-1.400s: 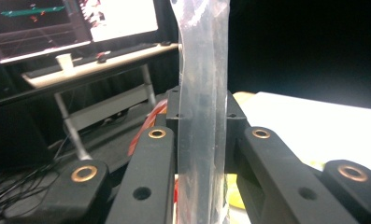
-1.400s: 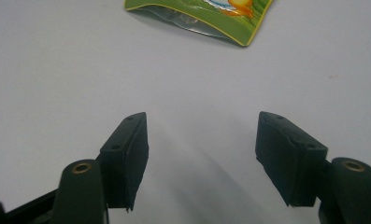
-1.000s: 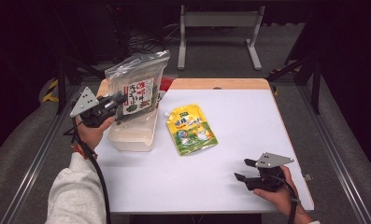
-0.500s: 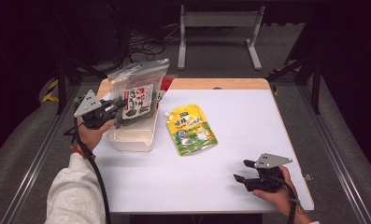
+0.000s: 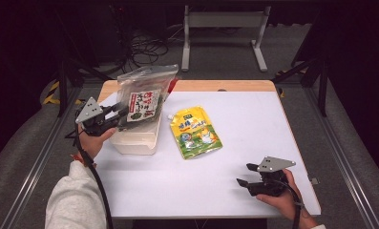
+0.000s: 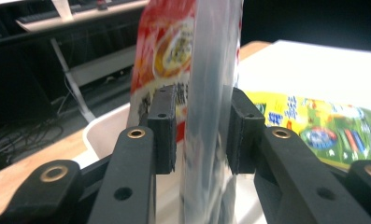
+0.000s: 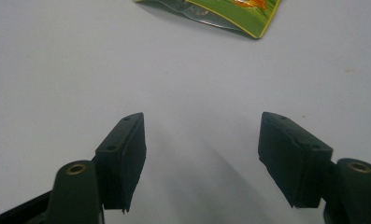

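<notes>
High view: seaweed bag (image 5: 142, 98) in bin (image 5: 137, 141)

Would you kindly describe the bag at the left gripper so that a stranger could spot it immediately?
On the white table, find the white bin near its left edge. The clear bag stands in it, between the left gripper pads. Unlike the flat yellow-green pouch beside it, it is transparent with a red-lettered label.

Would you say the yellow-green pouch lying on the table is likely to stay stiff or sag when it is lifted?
The yellow-green pouch lies flat and thin, so it probably sags if lifted by one edge. Its glossy film looks slippery. It seems light.
</notes>
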`<state>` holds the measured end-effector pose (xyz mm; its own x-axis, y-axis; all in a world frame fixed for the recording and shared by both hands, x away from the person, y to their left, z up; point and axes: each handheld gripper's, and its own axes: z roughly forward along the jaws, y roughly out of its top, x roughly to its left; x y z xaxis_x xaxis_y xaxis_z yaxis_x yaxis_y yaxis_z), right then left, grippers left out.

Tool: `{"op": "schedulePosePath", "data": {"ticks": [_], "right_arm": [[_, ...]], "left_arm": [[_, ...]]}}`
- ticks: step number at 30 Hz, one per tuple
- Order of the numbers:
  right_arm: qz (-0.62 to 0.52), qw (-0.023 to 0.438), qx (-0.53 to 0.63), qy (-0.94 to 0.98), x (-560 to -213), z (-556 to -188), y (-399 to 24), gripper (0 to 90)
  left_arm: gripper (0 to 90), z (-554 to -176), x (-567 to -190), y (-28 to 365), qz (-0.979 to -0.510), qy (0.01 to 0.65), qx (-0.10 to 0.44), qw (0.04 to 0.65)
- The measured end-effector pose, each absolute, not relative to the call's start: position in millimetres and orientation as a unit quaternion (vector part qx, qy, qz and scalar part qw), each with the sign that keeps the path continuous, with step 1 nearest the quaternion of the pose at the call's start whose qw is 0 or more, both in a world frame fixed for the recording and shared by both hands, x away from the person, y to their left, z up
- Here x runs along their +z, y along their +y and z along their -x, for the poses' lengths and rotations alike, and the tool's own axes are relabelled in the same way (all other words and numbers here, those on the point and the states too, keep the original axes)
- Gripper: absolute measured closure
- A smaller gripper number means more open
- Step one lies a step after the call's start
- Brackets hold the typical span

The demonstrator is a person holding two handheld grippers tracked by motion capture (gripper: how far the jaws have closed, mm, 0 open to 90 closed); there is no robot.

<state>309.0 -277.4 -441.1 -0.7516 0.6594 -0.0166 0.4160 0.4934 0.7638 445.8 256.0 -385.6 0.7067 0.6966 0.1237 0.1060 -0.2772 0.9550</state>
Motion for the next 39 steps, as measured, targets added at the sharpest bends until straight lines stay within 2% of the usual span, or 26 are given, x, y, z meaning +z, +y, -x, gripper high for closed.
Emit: {"op": "schedulePosePath", "data": {"ticks": [6,8,11,15,24,39], "right_arm": [[-0.310,0.153,0.394,0.852,-440,-312,-273,30.7],[-0.305,0.150,0.396,0.853,-439,-313,-272,30.6],[-0.303,0.147,0.396,0.854,-440,-315,-271,30.4],[-0.300,0.145,0.397,0.855,-439,-316,-268,30.3],[-0.300,0.136,0.397,0.857,-442,-317,-266,30.3],[-0.306,0.124,0.395,0.857,-446,-315,-267,29.9]], "left_arm": [[64.1,-433,-395,261,-0.792,0.264,0.275,0.476],[65.3,-431,-398,261,-0.806,0.265,0.276,0.451],[70.6,-431,-402,264,-0.798,0.277,0.267,0.464],[72.7,-432,-403,262,-0.794,0.282,0.281,0.459],[73.3,-436,-403,256,-0.780,0.275,0.304,0.473],[76.0,-441,-406,250,-0.807,0.256,0.297,0.442]]}}
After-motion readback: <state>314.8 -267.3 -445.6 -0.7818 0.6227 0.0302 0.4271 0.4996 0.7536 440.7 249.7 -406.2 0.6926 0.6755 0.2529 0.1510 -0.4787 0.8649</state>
